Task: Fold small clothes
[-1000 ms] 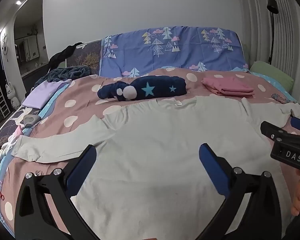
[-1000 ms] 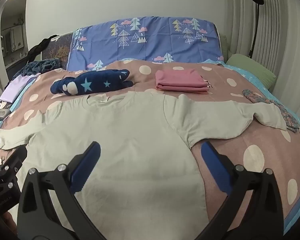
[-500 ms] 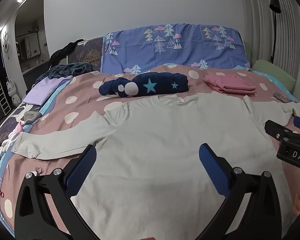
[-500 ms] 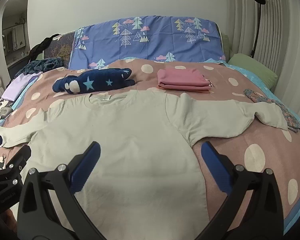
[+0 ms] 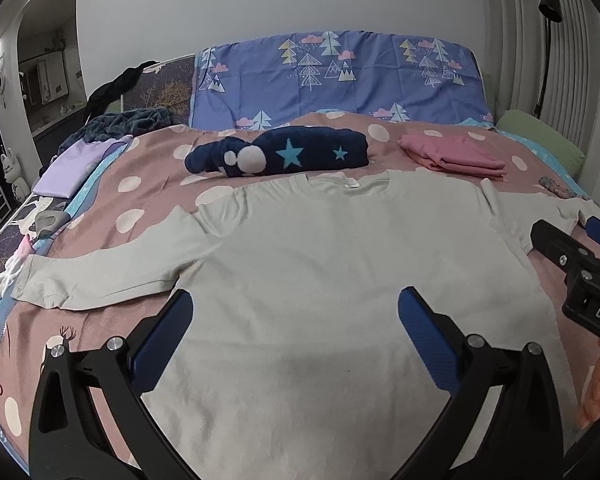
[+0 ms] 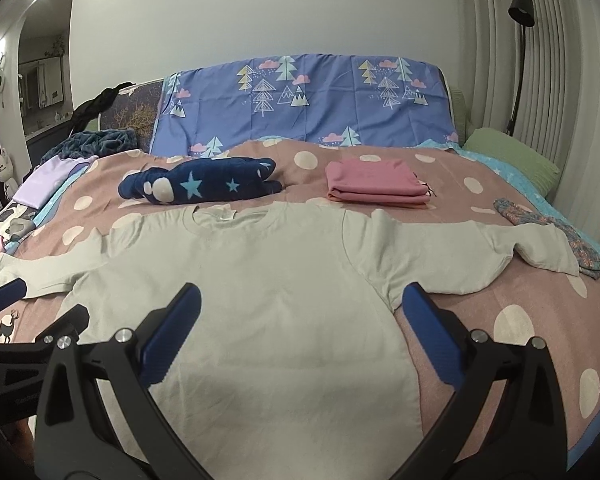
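Observation:
A pale grey long-sleeved shirt (image 5: pixel 340 280) lies flat and face up on the bed, collar away from me, both sleeves spread out; it also shows in the right wrist view (image 6: pixel 268 288). My left gripper (image 5: pixel 296 320) is open and empty, held above the shirt's lower body. My right gripper (image 6: pixel 300 316) is open and empty, above the shirt's lower right side by the armpit. Each gripper shows at the edge of the other's view.
The pink polka-dot bedspread (image 6: pixel 500 320) covers the bed. A navy star-print garment (image 5: pixel 284 152) and a folded pink stack (image 6: pixel 376 184) lie beyond the collar. A lilac cloth (image 5: pixel 72 164) is far left, a patterned cloth (image 6: pixel 548 232) by the right sleeve end, a green pillow (image 6: pixel 508 156) far right.
Both grippers have risen and drawn back slightly, so the bed sits lower in each view. The shirt has not moved and both grippers stay open.

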A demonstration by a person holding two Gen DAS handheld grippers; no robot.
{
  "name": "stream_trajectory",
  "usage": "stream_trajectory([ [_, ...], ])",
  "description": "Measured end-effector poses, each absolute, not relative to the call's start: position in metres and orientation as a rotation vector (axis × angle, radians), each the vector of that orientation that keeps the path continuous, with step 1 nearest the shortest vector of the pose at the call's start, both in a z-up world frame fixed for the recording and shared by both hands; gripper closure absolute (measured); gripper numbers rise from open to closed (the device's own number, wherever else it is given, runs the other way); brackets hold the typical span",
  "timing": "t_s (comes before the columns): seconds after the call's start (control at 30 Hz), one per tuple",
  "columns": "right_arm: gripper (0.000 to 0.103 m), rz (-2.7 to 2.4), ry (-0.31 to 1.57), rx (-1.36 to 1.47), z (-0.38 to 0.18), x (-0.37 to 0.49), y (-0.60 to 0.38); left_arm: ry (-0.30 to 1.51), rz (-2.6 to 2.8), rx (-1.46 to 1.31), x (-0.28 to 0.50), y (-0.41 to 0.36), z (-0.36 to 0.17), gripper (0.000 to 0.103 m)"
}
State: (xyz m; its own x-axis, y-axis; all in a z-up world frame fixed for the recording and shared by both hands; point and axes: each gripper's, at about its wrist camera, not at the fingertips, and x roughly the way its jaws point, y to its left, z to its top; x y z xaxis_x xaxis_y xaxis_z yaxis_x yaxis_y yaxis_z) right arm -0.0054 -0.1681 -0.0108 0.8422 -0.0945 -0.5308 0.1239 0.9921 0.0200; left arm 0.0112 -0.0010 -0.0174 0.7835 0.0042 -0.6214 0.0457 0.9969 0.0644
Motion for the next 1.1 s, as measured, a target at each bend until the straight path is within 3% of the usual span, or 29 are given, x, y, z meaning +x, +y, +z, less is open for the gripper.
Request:
stream_trajectory([
  [0.3, 0.002, -0.145, 0.499, 0.008, -0.010, -0.010, -0.166, 0.657, -0.040, 0.035, 0.013, 0.005, -0.017, 0.001],
  [0.5, 0.002, -0.136, 0.557, 0.022, -0.014, -0.003, -0.166, 0.535, 0.031, 0.079, 0.008, 0.004, -0.014, 0.001],
  [0.73, 0.002, -0.168, 0.595, 0.089, -0.017, 0.000, -0.178, 0.634, 0.020, 0.052, 0.019, 0.011, -0.020, 0.001],
  [1.1, 0.002, -0.189, 0.606, 0.053, -0.016, 0.002, -0.176, 0.640, -0.031, 0.058, 0.018, 0.006, -0.026, 0.001],
])
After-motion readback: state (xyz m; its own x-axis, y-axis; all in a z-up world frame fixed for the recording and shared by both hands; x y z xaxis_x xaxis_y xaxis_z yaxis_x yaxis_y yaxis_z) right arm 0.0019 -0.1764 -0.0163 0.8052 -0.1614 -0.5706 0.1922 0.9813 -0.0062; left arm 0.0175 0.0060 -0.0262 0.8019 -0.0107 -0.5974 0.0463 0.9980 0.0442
